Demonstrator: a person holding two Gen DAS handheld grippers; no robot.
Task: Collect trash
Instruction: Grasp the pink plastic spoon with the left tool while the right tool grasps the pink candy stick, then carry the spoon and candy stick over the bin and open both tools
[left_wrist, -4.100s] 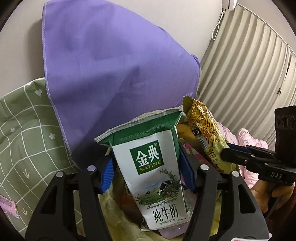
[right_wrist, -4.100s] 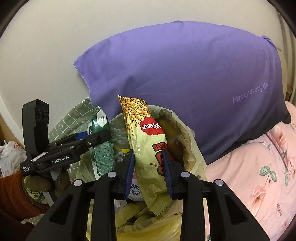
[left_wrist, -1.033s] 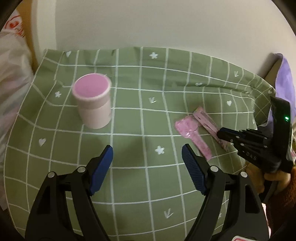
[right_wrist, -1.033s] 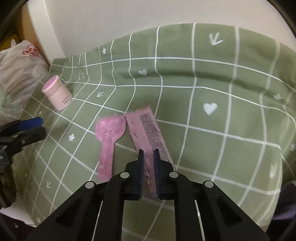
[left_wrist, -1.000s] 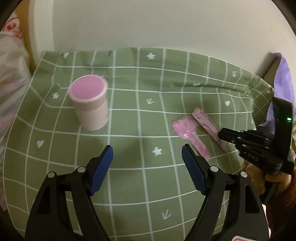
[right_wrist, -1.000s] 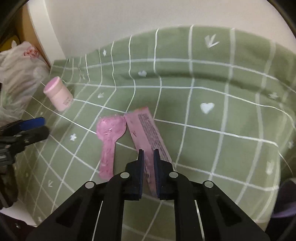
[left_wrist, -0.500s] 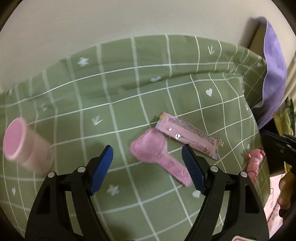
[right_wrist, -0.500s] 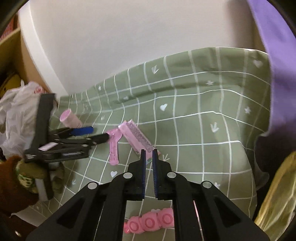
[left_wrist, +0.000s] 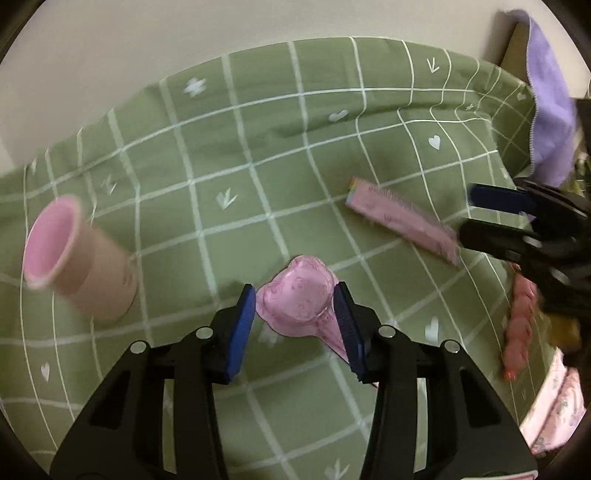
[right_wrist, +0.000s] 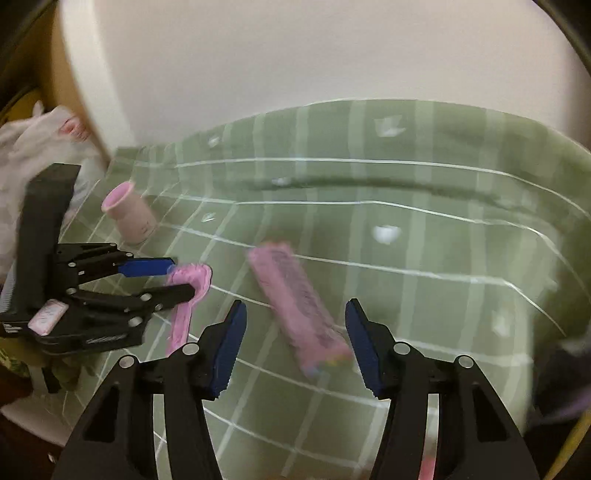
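Note:
On a green checked cloth (left_wrist: 258, 155) lie a pink spoon-shaped wrapper (left_wrist: 299, 299), a long pink wrapper (left_wrist: 402, 221) and a pink cup (left_wrist: 74, 258). My left gripper (left_wrist: 293, 325) is open, with its blue pads on either side of the spoon-shaped wrapper's wide end. In the right wrist view my right gripper (right_wrist: 293, 343) is open around the near end of the long pink wrapper (right_wrist: 295, 302); the left gripper (right_wrist: 173, 277) and the spoon-shaped wrapper (right_wrist: 184, 295) show at left, the cup (right_wrist: 129, 214) behind.
A pink beaded strip (left_wrist: 521, 325) lies at the cloth's right edge, near pink floral bedding (left_wrist: 554, 406). A purple pillow (left_wrist: 546, 103) is at far right. A white plastic bag (right_wrist: 33, 147) sits left of the cloth, beside a pale wall.
Both grippers have moved down to the cloth. The left one has narrowed around the spoon-shaped wrapper. The right one has opened from shut and now straddles the long wrapper.

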